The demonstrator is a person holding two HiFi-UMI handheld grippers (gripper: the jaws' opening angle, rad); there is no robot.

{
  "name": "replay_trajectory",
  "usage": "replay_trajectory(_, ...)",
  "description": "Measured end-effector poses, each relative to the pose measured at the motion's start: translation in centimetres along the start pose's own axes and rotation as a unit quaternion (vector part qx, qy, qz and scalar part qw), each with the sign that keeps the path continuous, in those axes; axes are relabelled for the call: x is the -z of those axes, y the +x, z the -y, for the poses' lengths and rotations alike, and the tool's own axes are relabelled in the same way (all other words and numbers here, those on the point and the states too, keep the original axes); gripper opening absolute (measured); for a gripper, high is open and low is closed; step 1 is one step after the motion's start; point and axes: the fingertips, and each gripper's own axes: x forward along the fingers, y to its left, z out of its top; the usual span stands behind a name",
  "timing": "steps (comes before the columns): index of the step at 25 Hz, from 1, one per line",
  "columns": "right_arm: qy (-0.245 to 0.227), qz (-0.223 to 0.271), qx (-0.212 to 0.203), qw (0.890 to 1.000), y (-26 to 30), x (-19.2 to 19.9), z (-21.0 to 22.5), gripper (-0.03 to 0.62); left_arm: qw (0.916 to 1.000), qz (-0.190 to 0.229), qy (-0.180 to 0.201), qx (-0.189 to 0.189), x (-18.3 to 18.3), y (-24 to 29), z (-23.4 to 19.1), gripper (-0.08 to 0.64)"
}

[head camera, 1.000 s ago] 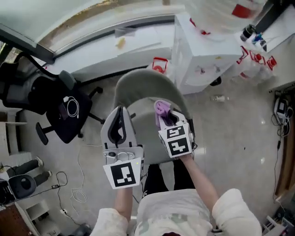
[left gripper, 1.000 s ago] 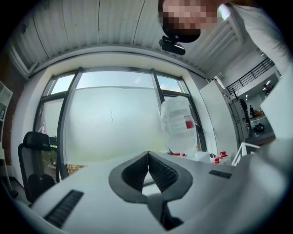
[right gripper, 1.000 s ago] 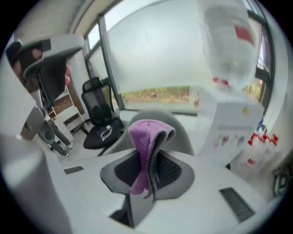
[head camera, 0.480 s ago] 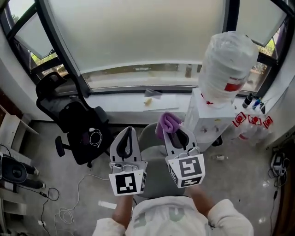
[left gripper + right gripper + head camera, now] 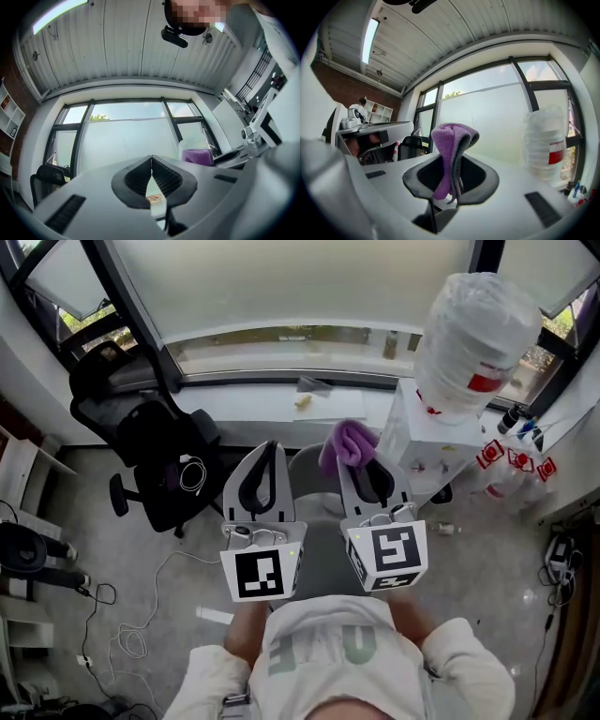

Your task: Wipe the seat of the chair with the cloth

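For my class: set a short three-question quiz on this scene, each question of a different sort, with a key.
1. True or false: the left tool is shut with nothing between its jaws.
2. What does the right tool hold? A) a folded purple cloth; B) a yellow sponge; C) nothing.
3. Fill in: in the head view, the black office chair stands to the ____ of the grey chair seat.
Key: 1 true; 2 A; 3 left.

Purple cloth (image 5: 448,135) (perhaps folded) in right claw (image 5: 454,157)
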Motion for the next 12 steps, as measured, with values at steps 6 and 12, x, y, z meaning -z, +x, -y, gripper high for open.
replay_trajectory(6, -0.009, 0.01, 0.007, 1.0, -1.4, -1.1, 0.4, 0.089, 0.9999, 0.013, -0.004, 0.002, -1.1, -0.5, 0.7, 0.012)
replay_trajectory(12, -0.006, 0.012, 0.015, 1.0, -0.7, -0.3, 3.7, 0.087, 0.9999, 0.008, -0.001, 0.011, 0.4, 2.1, 2.8, 0.012)
